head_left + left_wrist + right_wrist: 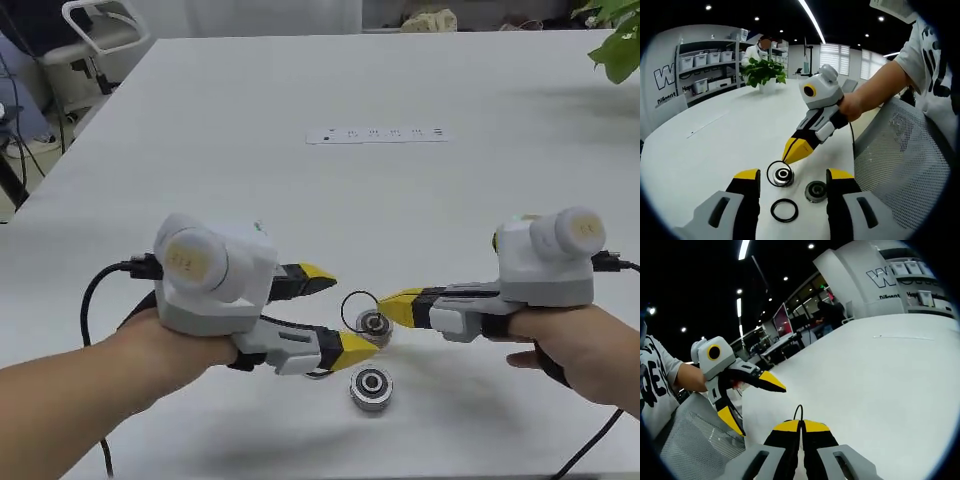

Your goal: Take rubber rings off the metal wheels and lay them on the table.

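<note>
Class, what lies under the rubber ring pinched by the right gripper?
A metal wheel sits on the table right under the ring, which the shut right gripper pinches at one edge. The wheel hides the spot of table beneath it.

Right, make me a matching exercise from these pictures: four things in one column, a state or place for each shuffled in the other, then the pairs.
Things
1. left gripper
2. right gripper
3. loose ring
4. power strip

States or places
A. far off across the table
B. jaws open
C. shut on the second ring
D. lying flat on the table by the two wheels

Pairs: 1-B, 2-C, 3-D, 4-A
</note>
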### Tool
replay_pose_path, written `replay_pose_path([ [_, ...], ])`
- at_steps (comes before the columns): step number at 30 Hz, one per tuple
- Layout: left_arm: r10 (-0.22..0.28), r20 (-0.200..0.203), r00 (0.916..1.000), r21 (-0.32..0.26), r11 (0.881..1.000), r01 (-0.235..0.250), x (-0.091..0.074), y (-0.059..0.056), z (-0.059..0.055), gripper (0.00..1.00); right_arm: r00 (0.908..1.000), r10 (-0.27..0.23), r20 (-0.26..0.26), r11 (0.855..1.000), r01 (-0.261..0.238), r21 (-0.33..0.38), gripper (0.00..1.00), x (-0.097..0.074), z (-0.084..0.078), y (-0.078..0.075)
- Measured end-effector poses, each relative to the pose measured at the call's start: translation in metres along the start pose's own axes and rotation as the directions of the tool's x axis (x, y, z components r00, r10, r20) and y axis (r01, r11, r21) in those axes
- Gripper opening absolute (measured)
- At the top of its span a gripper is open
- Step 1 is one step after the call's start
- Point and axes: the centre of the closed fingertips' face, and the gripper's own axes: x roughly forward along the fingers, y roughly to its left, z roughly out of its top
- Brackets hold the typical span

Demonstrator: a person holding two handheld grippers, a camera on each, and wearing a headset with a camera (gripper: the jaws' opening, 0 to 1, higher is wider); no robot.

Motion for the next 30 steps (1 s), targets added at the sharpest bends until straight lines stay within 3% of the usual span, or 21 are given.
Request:
replay_pose_path([
  [15, 0.039, 0.03, 0.9988, -0.024, 0.999, -0.038, -0.035, 0.0, -0.007, 0.61, 0.9991, 0.037, -0.019, 0.999, -0.037, 0.014, 0.0, 0.009, 0.0, 0.011],
  [30, 0.092, 0.049, 0.9945, -0.056, 0.994, -0.089, -0.058, 0.005, -0.015, 0.67, 0.994, 0.078, -0.077, 0.997, -0.076, 0.03, 0.0, 0.03, -0.012, 0.019],
])
